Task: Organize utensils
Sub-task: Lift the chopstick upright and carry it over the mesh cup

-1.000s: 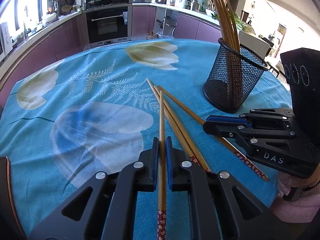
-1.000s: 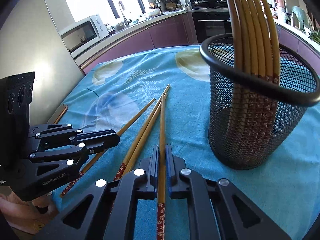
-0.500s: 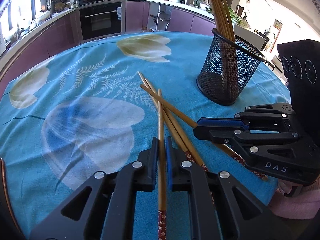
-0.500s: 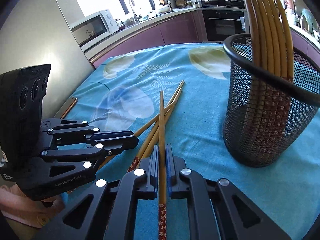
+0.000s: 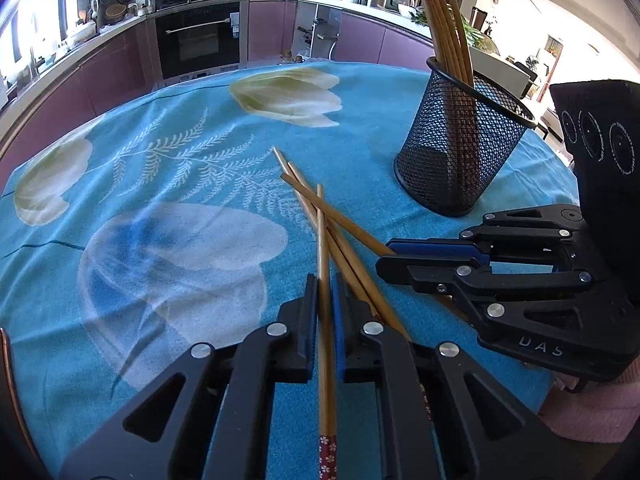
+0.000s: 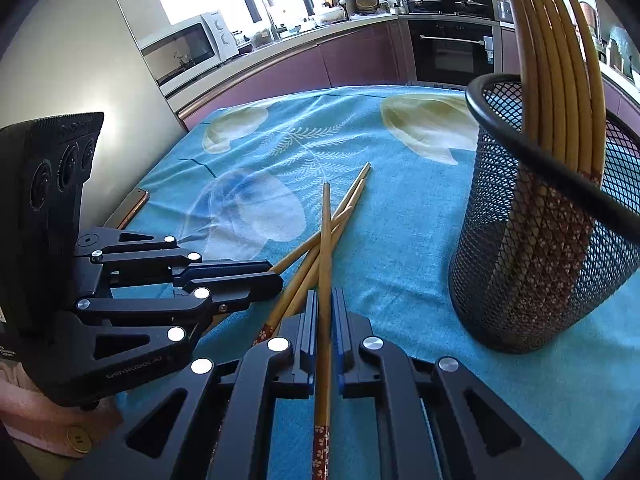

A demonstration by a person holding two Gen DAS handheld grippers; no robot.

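The table [image 5: 168,168] wears a blue flowered cloth, and most of it, out to the far curved edge by the purple cupboards [image 5: 112,80], lies bare. The near left edge shows by a copper-coloured strip [image 6: 132,206]. The only tall thing on it is a black mesh cup [image 5: 456,148], standing upright near the right edge with a bunch of chopsticks [image 5: 444,20] leaning in it. Between cup and loose sticks is a stretch of open cloth.

The left tongs [image 5: 325,296] are clenched on one chopstick [image 5: 322,248], which runs straight out between the fingers, its red patterned end back toward the handle. Its tip crosses over three loose chopsticks [image 5: 304,196] lying on the cloth just ahead.

The right tongs [image 6: 325,308] are likewise clamped on a chopstick of their own [image 6: 326,240], held the same way, its tip above the same loose sticks. The two pairs of tongs sit close side by side, the cup just to the right of the right pair. A pink sleeve [image 5: 592,412] shows under the right one.
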